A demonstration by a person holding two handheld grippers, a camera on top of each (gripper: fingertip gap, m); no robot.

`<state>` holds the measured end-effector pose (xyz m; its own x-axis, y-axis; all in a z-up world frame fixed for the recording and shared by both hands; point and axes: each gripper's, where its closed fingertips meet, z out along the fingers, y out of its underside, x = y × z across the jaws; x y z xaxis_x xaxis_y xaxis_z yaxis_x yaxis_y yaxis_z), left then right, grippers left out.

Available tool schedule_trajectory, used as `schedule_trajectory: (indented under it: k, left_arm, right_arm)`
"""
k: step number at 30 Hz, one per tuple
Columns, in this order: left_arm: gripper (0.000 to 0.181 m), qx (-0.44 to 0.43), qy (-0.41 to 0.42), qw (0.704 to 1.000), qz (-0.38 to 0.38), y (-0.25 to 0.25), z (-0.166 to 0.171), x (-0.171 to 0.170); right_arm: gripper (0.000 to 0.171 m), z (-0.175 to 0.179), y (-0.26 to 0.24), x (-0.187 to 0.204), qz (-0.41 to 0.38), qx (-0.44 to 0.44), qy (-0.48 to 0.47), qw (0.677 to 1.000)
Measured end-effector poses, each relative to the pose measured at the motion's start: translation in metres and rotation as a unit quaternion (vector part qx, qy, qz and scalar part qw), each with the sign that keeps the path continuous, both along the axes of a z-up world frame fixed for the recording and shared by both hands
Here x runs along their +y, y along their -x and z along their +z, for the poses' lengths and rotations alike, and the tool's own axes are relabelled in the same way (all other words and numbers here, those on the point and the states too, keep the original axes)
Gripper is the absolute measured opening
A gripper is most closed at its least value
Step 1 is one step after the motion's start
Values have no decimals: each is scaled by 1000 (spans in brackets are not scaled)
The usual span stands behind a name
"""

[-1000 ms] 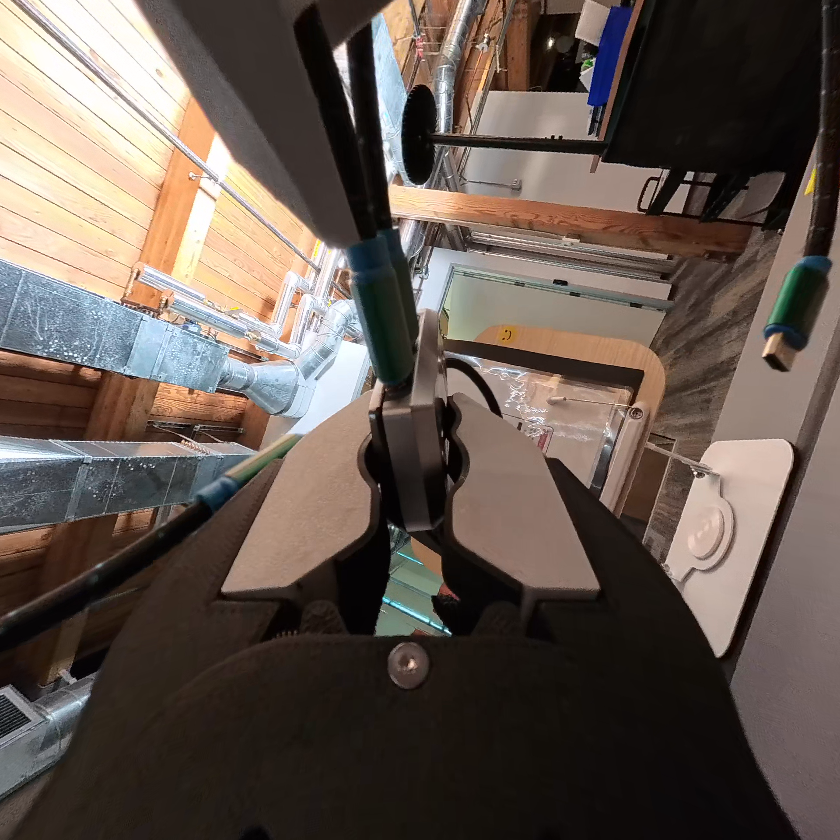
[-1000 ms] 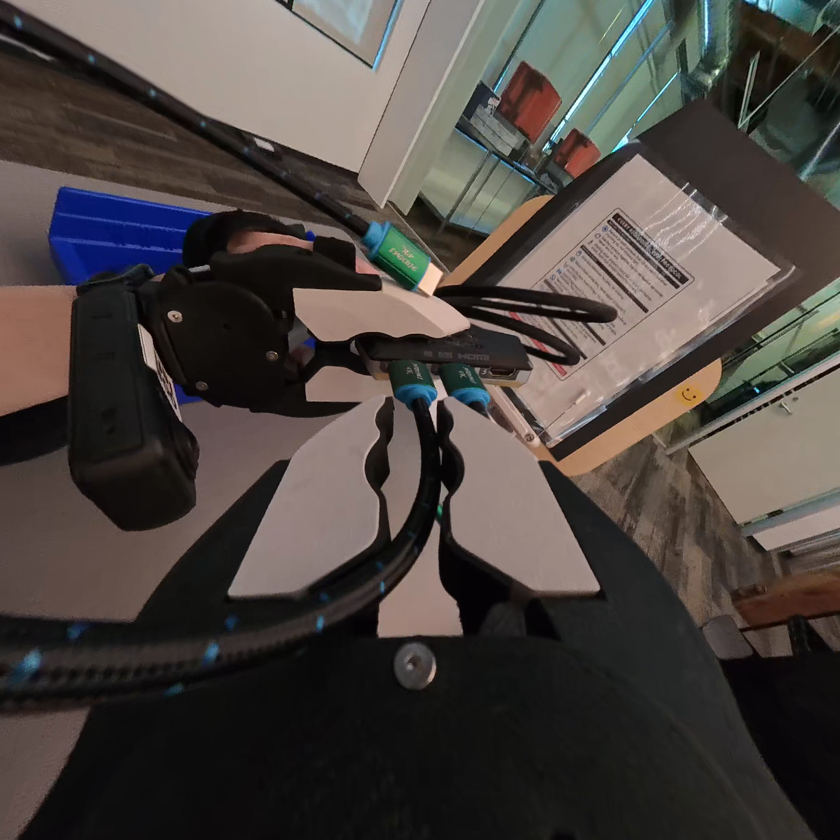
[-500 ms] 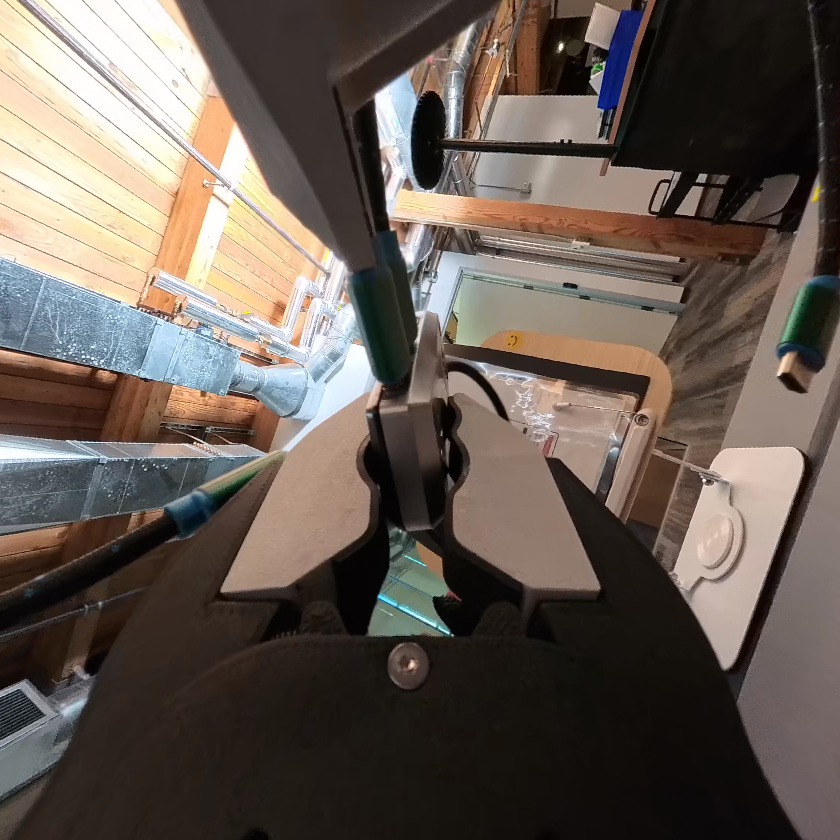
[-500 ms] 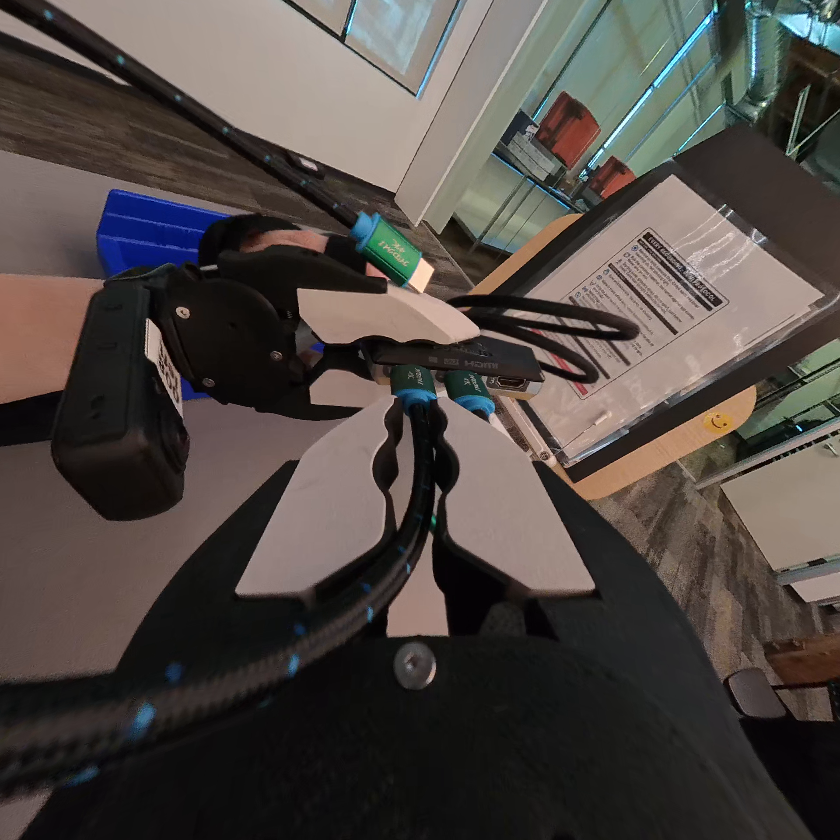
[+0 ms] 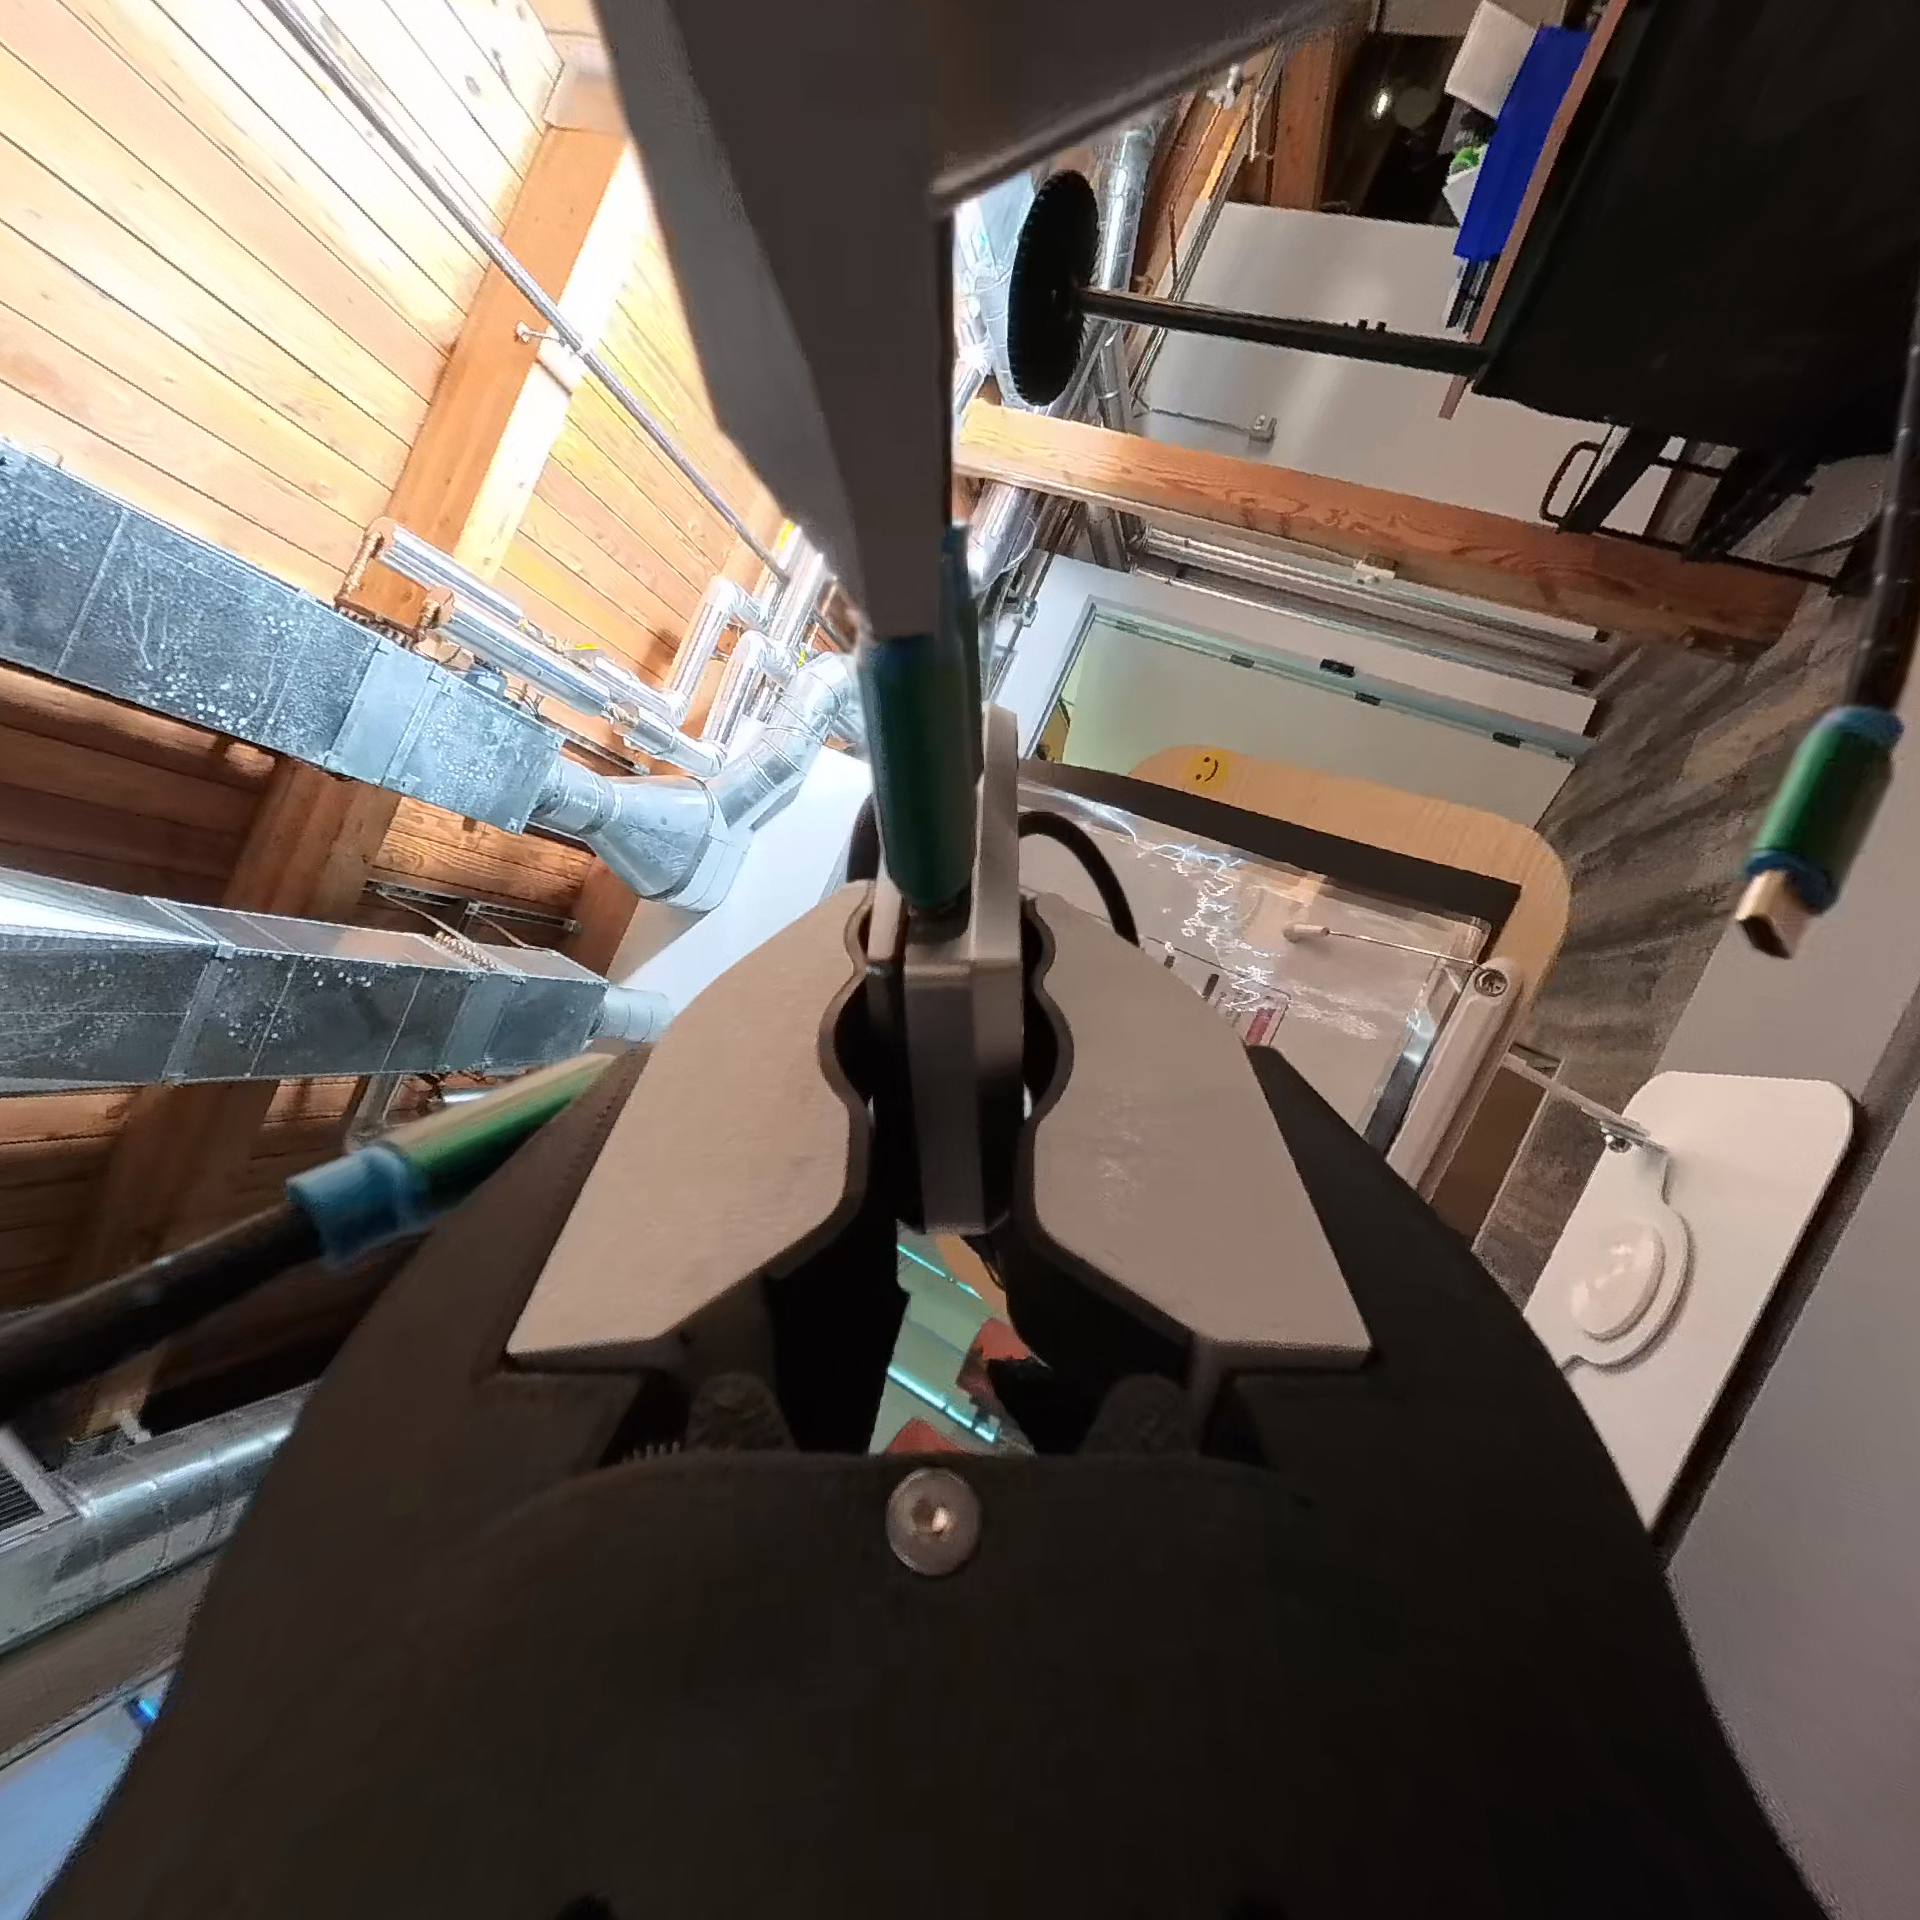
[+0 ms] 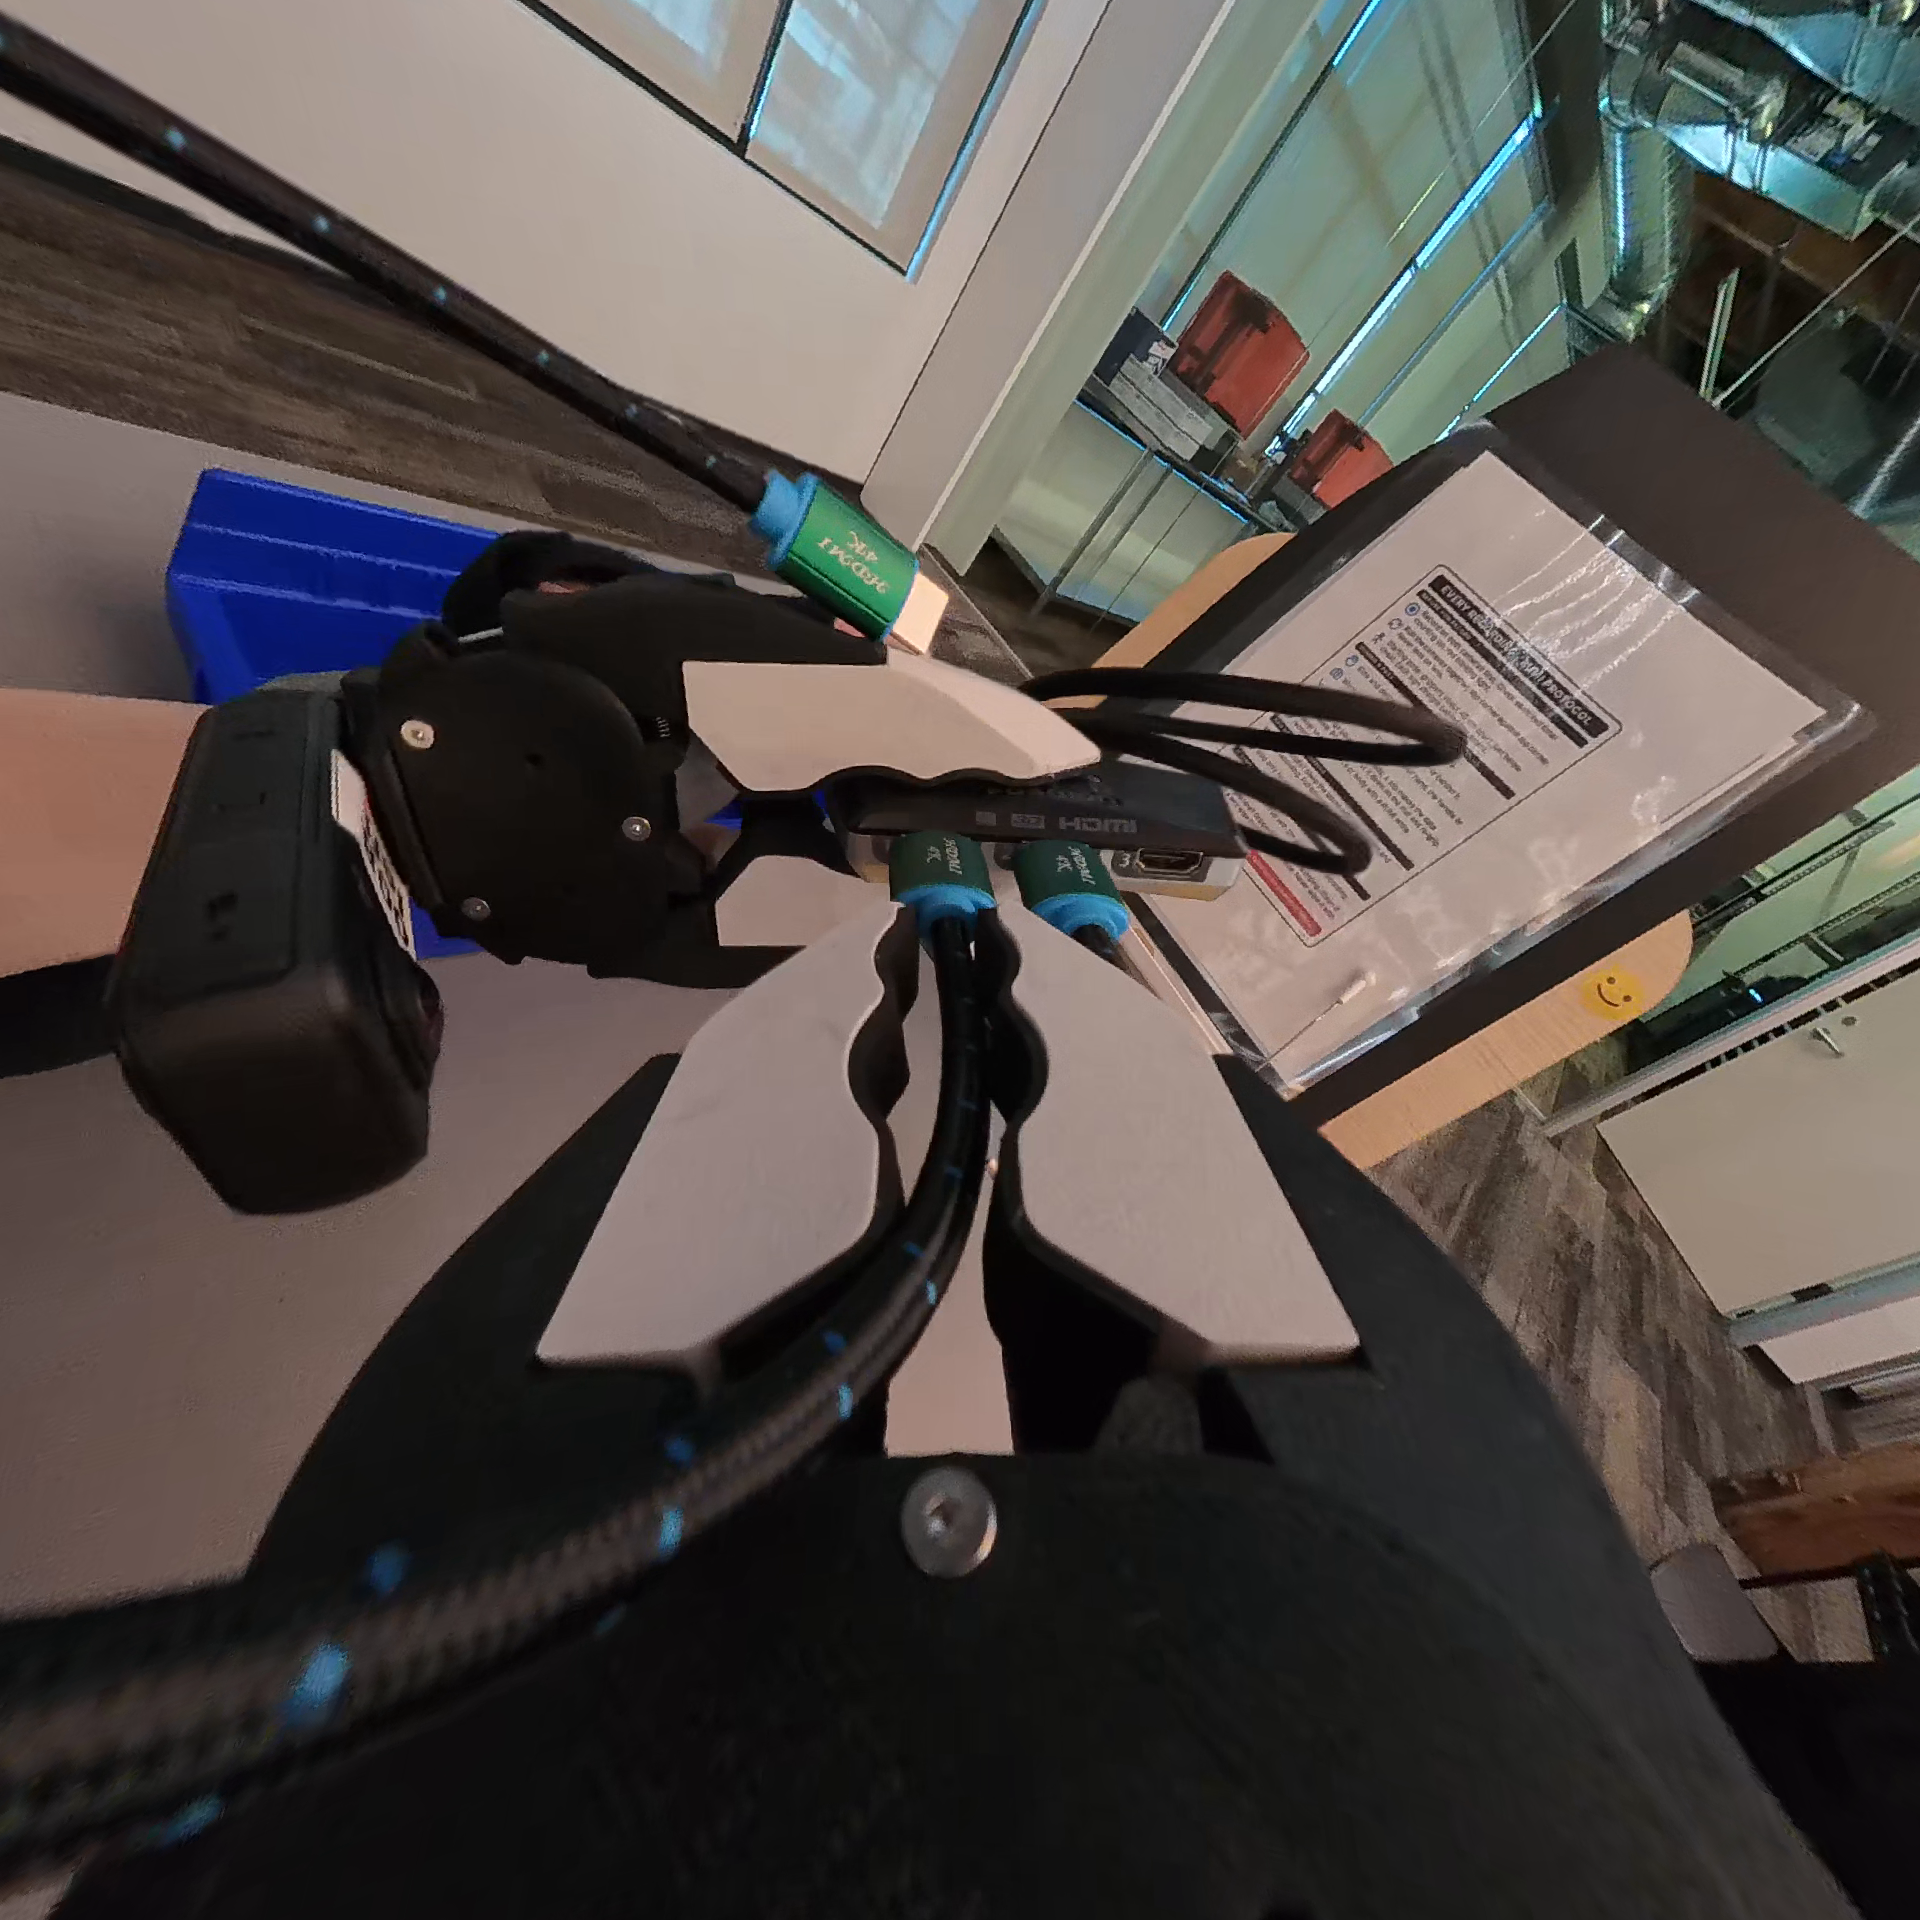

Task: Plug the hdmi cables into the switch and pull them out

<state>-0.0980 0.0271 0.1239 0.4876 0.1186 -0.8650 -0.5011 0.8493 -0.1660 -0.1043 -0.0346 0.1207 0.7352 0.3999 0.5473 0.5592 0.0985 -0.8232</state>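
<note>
Fingers of the left gripper [image 5: 940, 1049] are pinched on the hdmi switch [image 5: 951, 1070], a thin grey/black slab held edge-on between the pads, one pad on each flat face. Seen from the right wrist cam, same left gripper [image 6: 997, 774] comes in from the left side w/ its white upper finger [image 6: 883, 717] lying on top of the switch [image 6: 1049, 821].

Right gripper [image 6: 951, 997]: fingers nearly together around a black braided cable [image 6: 951, 1101], tips just behind its green plug [image 6: 935, 868]. Pads sit tight to the cable on both sides. That plug is seated in the switch's near edge. Just right of the finger tips, a 2nd green plug [image 6: 1070, 878] is also seated in the next port; beyond it a 3rd port [image 6: 1169, 862] is open.

Above the left gripper's top finger, a loose green plug [image 6: 847, 566] w/ bare metal tip hangs on its own braided cable, not inserted. In the left cam it shows far right of the fingers [image 5: 1818, 821]; another green plug [image 5: 488, 1127] lies left of the fingers, partly hidden.

Past the switch, its thin black lead [image 6: 1247, 727] loops. Behind: clear sign holder [image 6: 1507, 748] on a wood-edged panel. Behind the left gripper, a blue bin [image 6: 301, 561] on the grey table [image 6: 208, 1299].
</note>
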Motion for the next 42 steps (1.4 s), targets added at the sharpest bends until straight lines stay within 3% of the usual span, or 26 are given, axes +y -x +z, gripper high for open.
schedule_trajectory:
  k: [6, 10, 13, 16, 22, 27, 35, 37, 42]
  left_arm:
    - [23, -10, 1, 1000, -14, 3, 8, -4]
    - [22, -50, 113, 990, 71, 51, 13, 64]
    - [21, -86, 117, 988, 59, 76, 33, 65]
    - [21, -89, 132, 985, 64, 81, 38, 66]
    - [21, -87, 223, 971, 23, 80, 30, 72]
    - [21, -63, 239, 969, 25, 73, 27, 71]
    - [21, -16, 244, 969, 45, 60, 12, 72]
    - [21, -10, 244, 969, 45, 57, 11, 71]
    - [21, 2, 240, 970, 48, 52, 8, 69]
  right_arm:
    - [12, 6, 2, -6, 10, -1, -7, 1000]
    - [12, 67, -31, -54, 15, 78, -84, 993]
    - [12, 80, -61, -77, -21, 87, -79, 993]
    - [11, 72, -94, -78, -43, 118, -21, 992]
    - [12, 16, -189, -83, -111, 176, 144, 967]
    - [12, -79, -266, -113, -194, 201, 342, 897]
    - [11, -202, -280, -141, -166, 202, 604, 753]
    - [11, -217, -269, -137, -125, 200, 637, 733]
    - [13, -239, -280, -121, -149, 244, 661, 693]
